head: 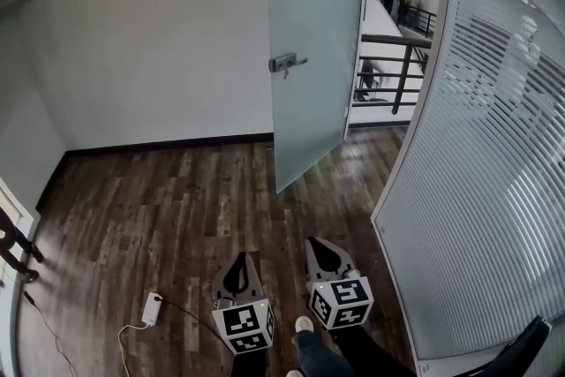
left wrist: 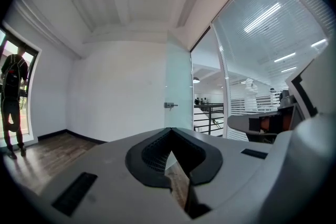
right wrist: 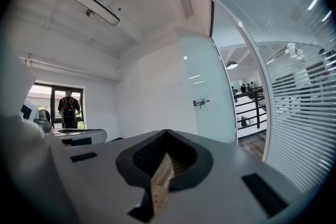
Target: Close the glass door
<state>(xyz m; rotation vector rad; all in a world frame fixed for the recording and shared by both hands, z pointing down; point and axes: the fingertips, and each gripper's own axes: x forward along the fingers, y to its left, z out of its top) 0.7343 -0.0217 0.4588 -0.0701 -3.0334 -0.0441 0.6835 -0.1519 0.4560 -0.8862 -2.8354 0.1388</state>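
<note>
The frosted glass door (head: 313, 57) stands open, swung into the room beside the white wall, with a metal handle (head: 287, 62) at mid height. It lies well ahead of both grippers. My left gripper (head: 240, 259) and right gripper (head: 320, 245) hang side by side low over the wooden floor, both pointing towards the door, both shut and holding nothing. In the left gripper view the shut gripper (left wrist: 169, 131) points at the door (left wrist: 178, 92) and its handle (left wrist: 169, 105). In the right gripper view the door (right wrist: 210, 92) and handle (right wrist: 199, 103) stand right of the shut gripper (right wrist: 167, 132).
A curved striped glass wall (head: 494, 190) runs along the right. Beyond the doorway is a black railing (head: 388, 71). A white power adapter (head: 152, 308) with a cable lies on the floor at the left. A person with a backpack (right wrist: 68, 110) stands by a window.
</note>
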